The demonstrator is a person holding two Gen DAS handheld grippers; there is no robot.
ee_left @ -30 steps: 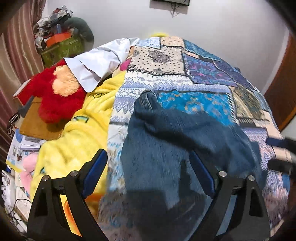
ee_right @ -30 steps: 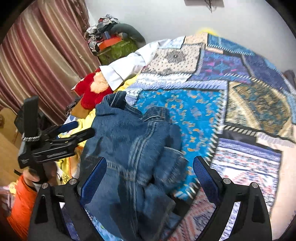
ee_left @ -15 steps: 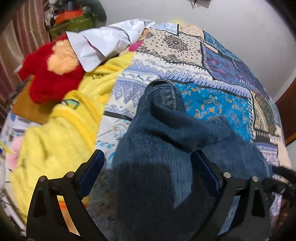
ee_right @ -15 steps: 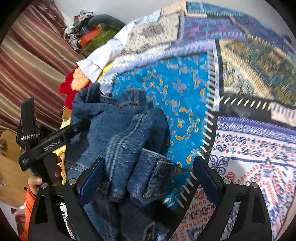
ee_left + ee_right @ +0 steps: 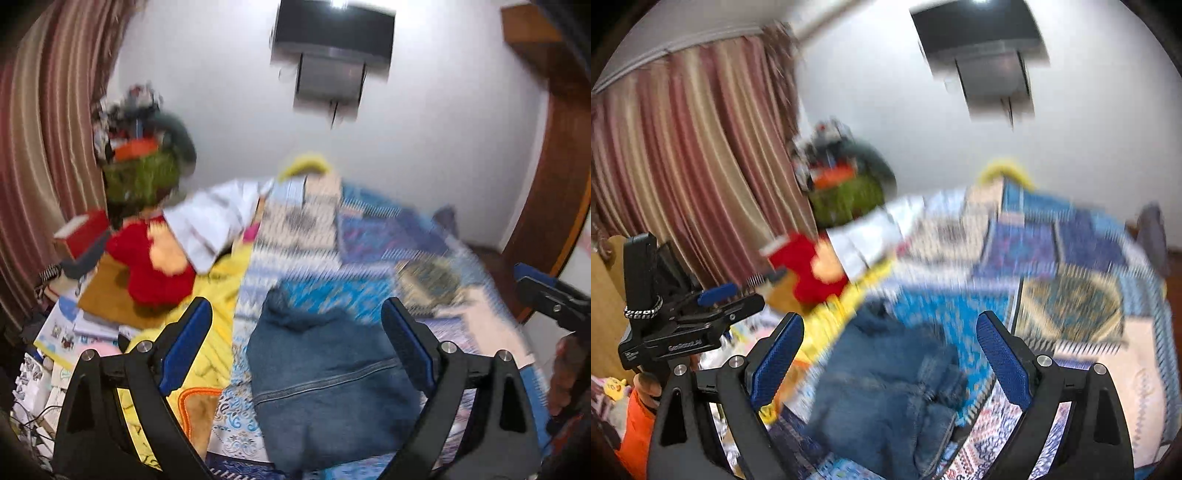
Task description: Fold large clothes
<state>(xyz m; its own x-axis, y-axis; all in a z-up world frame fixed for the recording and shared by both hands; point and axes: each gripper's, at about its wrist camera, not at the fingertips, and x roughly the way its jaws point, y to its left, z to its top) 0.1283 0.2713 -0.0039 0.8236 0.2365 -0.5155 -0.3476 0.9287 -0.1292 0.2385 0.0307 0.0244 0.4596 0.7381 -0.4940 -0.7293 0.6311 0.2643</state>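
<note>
A folded pair of blue jeans (image 5: 325,376) lies on the patchwork bedspread (image 5: 354,243) near its front edge; it also shows in the right wrist view (image 5: 886,391), bunched. My left gripper (image 5: 295,332) is open and empty, raised above and behind the jeans. My right gripper (image 5: 890,343) is open and empty, also lifted back from the jeans. The left gripper also shows in the right wrist view (image 5: 713,295) at the left. Both views are motion-blurred.
A yellow blanket (image 5: 218,295), a red plush toy (image 5: 155,266) and a white shirt (image 5: 214,221) lie on the bed's left side. A green box (image 5: 140,181) with clutter and a striped curtain (image 5: 683,177) stand left. A TV (image 5: 332,44) hangs on the wall.
Both grippers have pulled back and tilted up from the jeans, so the wall and TV have come into view. The jeans stay on the bed.
</note>
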